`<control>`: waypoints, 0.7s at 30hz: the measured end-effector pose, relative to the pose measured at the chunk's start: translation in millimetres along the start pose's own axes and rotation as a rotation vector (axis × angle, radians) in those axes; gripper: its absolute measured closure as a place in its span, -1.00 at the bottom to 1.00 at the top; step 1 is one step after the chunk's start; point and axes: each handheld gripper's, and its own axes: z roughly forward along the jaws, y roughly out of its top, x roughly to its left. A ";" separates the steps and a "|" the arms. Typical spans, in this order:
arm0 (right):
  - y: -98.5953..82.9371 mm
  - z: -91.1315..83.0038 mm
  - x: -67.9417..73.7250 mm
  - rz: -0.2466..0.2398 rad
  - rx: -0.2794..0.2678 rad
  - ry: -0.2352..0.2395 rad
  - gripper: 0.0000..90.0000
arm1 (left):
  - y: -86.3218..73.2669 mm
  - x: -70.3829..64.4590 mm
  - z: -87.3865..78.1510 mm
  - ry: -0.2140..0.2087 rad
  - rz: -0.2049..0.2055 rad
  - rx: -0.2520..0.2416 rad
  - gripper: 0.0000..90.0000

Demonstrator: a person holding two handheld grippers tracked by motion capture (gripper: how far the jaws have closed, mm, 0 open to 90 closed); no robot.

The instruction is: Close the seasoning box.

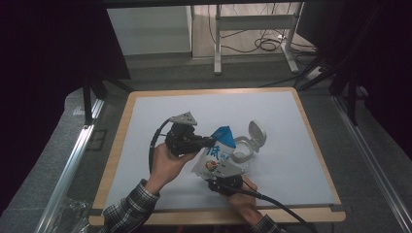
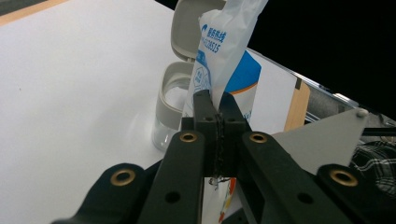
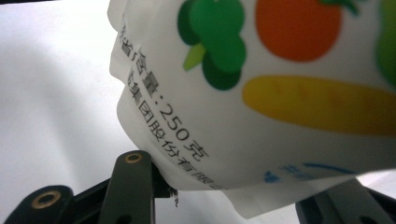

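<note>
Your left gripper is clamped on the upper edge of the bag, your right gripper grips its near bottom corner; the bag hangs tilted just left of the open jar. Keep the mouth over the jar and tip gently. The left gripper view shows the jar's lid raised behind the bag
</note>
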 end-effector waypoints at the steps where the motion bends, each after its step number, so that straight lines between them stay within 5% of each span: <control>1: 0.2 -0.9 0.1 0.001 -0.004 0.005 0.21 | 0.9 -0.1 1.6 0.007 0.010 -0.001 0.98; 21: -0.3 -7.4 -3.9 0.040 0.011 0.082 0.21 | 4.5 3.4 17.5 0.008 0.080 0.001 0.96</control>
